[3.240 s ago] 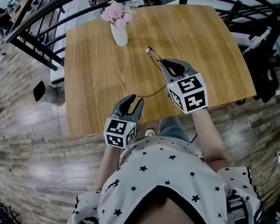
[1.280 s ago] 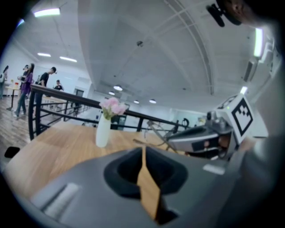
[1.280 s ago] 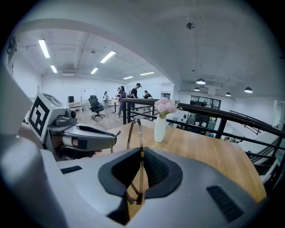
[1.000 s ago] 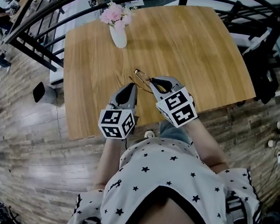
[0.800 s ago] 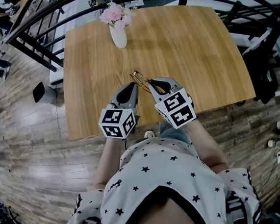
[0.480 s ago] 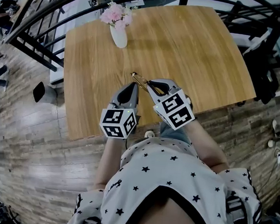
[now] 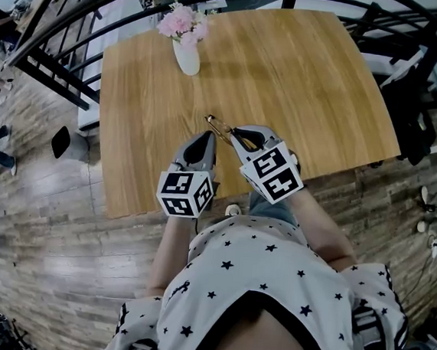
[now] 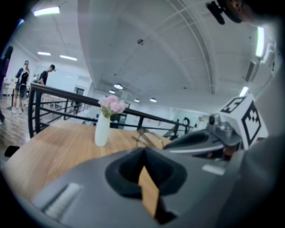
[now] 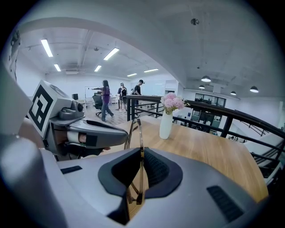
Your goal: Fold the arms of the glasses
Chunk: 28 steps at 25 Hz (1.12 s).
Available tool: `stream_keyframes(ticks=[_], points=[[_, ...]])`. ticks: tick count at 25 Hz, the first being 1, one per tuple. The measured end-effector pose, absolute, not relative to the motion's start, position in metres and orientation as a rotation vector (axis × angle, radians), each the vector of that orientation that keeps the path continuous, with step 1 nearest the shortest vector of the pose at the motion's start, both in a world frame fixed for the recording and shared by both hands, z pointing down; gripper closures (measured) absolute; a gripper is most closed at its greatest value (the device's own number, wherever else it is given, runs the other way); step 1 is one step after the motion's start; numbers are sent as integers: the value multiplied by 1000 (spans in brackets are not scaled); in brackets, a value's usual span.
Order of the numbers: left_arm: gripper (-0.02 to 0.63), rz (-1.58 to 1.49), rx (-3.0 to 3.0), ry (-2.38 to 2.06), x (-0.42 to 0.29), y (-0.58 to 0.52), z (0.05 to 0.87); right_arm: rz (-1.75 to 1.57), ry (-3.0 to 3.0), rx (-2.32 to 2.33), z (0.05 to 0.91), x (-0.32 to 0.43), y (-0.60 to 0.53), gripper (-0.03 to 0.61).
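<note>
Thin gold wire-rimmed glasses hang over the wooden table, near its front edge. My right gripper is shut on them; in the right gripper view the rim stands upright between the pads, pinched at the jaw tips. My left gripper sits just left of the glasses with its tips close to them. Its jaws have just been closing and now stand shut, with nothing visible between them. In the left gripper view the glasses show just beyond the tips, beside the right gripper.
A white vase of pink flowers stands at the table's far left. Black railings run behind and left of the table. People stand in the distance. The person's starred shirt fills the foreground.
The right gripper has brought the glasses from mid-table toward the front edge, next to the left gripper. The left jaws, open at first, have closed. Little has shifted over the last second.
</note>
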State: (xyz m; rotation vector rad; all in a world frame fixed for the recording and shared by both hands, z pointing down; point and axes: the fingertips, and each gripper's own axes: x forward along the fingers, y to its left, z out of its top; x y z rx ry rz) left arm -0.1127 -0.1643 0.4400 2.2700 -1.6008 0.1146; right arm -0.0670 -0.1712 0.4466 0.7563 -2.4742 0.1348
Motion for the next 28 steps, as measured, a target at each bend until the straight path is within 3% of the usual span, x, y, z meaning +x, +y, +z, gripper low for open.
stream_keyframes(ticks=[28], points=[[606,48,2103,-1639,-132,-181,477,109,-2217,657,551,-48,-222,557]])
